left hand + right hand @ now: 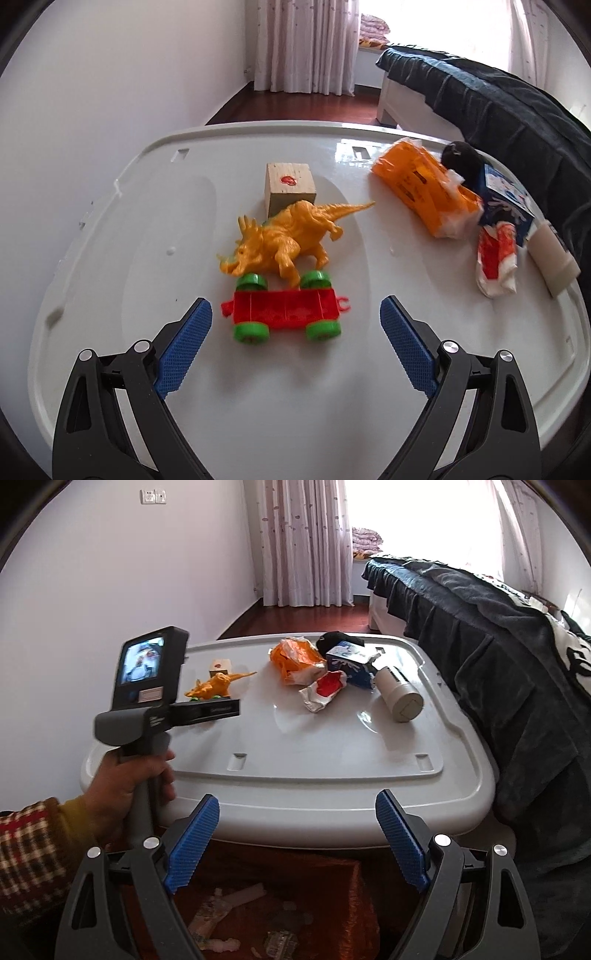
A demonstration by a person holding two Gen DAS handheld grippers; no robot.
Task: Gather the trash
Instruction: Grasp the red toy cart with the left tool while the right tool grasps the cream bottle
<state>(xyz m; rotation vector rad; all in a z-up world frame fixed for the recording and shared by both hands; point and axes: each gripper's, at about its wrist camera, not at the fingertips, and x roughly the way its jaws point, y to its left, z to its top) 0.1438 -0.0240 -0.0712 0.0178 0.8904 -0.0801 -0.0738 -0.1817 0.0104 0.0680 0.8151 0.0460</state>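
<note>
Left gripper (295,310) hovers over the white bin lid (110,258), jaws spread wide, nothing held; the red toy cart (286,310) with green wheels sits on the lid between the blue pads (184,350). Just beyond the cart stands the yellow dinosaur (284,240), then the wooden block (290,186) right behind it.

Right gripper (297,812) also wide open and empty, off the lid's near edge, above a brown bin (332,904) with scraps inside. Left hand (125,779) grips the other tool's handle at left.

Trash clusters at the lid's far right: red-white wrapper (495,258) nearest, white cylinder (552,254) beside it at the lid edge, blue carton (506,199) behind, orange packet (424,188) further left, black object (461,158) at the back. Dark-covered bed (498,627) alongside.
</note>
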